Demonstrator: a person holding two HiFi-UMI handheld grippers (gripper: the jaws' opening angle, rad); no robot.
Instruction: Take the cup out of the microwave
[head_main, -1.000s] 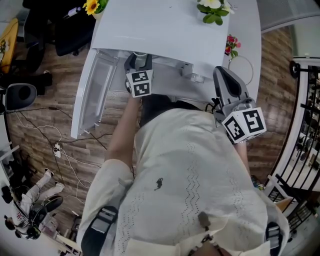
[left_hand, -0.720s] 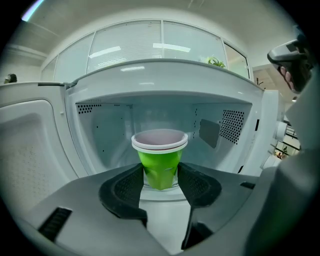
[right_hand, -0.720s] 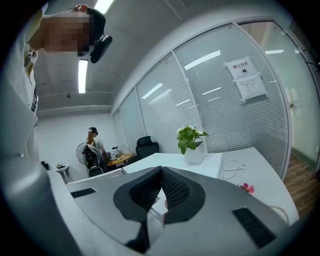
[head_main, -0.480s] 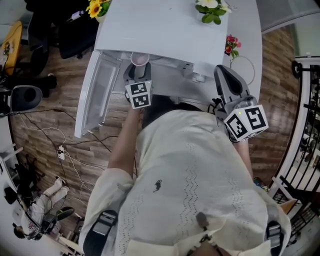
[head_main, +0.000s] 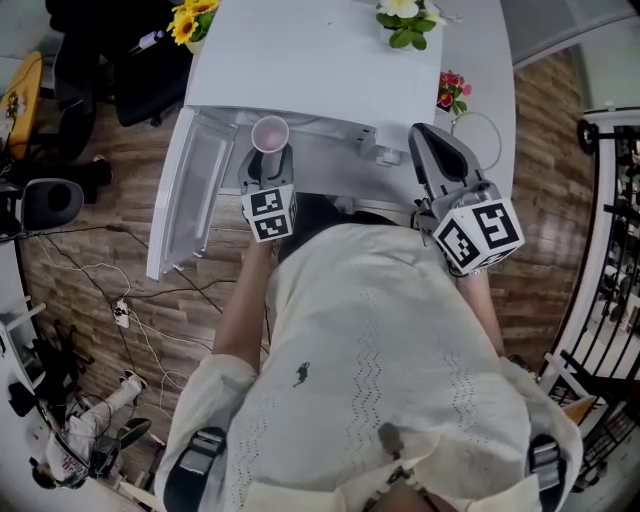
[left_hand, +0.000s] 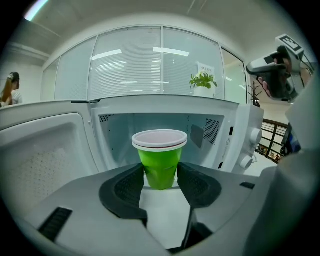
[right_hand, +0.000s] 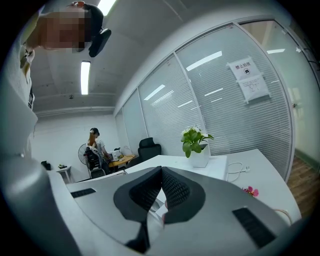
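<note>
A green cup with a pale rim sits between the pads of my left gripper, which is shut on its lower part. The cup hangs just in front of the open white microwave, whose door swings out to the left. From the head view the cup's rim shows just past the left gripper, at the front edge of the microwave. My right gripper is shut with nothing in it and points over the white table, beside the microwave's right corner.
The open door juts toward the left over the wooden floor. Yellow flowers, a white-flowered plant and pink flowers stand around the microwave. Cables lie on the floor. A black railing is at the right.
My left gripper has drawn back out of the microwave cavity with the cup, which now shows fully in the head view. The right gripper has hardly moved.
</note>
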